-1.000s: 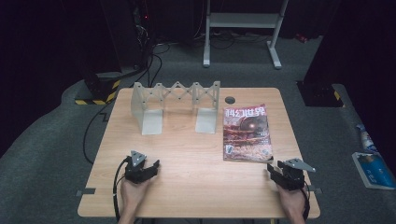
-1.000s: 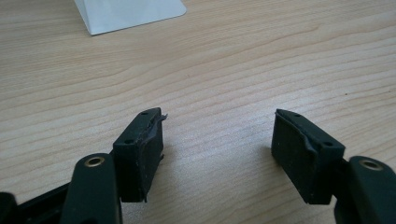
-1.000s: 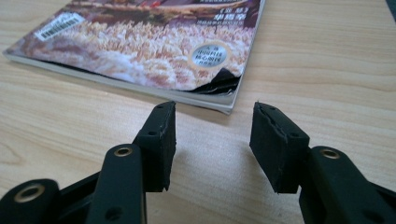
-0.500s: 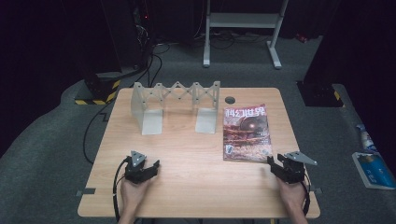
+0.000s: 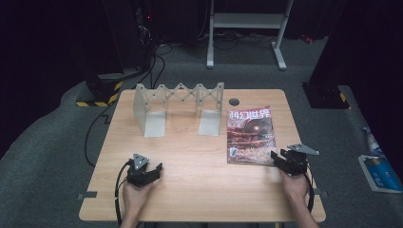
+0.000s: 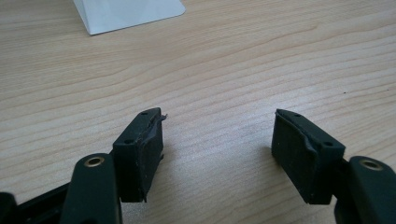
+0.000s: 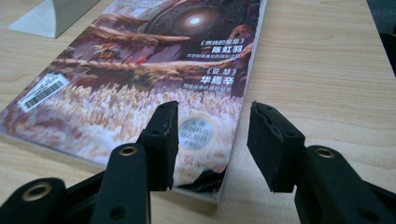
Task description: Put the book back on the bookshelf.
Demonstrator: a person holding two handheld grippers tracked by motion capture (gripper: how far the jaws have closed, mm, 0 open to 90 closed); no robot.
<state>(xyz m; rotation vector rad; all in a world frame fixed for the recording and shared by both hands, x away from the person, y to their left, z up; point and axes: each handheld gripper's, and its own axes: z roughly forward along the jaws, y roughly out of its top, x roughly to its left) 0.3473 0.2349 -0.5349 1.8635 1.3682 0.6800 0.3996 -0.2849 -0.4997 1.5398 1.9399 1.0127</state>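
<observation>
Pale wood grain is covering the worktop point(image 5: 199, 171), which is standing on grey carpet in a dark room. At the lower left of the high view, the left tool point(image 5: 153, 172) is resting low over bare wood in the person's hand, its 2 jaws standing wide apart with nothing between them; the left gripper view is showing the same gap over the grain point(image 6: 217, 140). At the lower right, the right tool point(image 5: 277, 159) is sitting just beside the near right corner of the magazine point(image 5: 250, 135). Its jaws have just been closing a little but are standing open, gripping nothing; in the right gripper view the gap point(image 7: 212, 140) is framing that corner of the cover point(image 7: 140, 84) without the pads pressing on it. The magazine is lying flat at the centre right of the worktop. Farther back, toward the upper left, a grey folding rack point(image 5: 178, 107) is standing upright, with a small dark round hole point(image 5: 233, 101) just beside it.
</observation>
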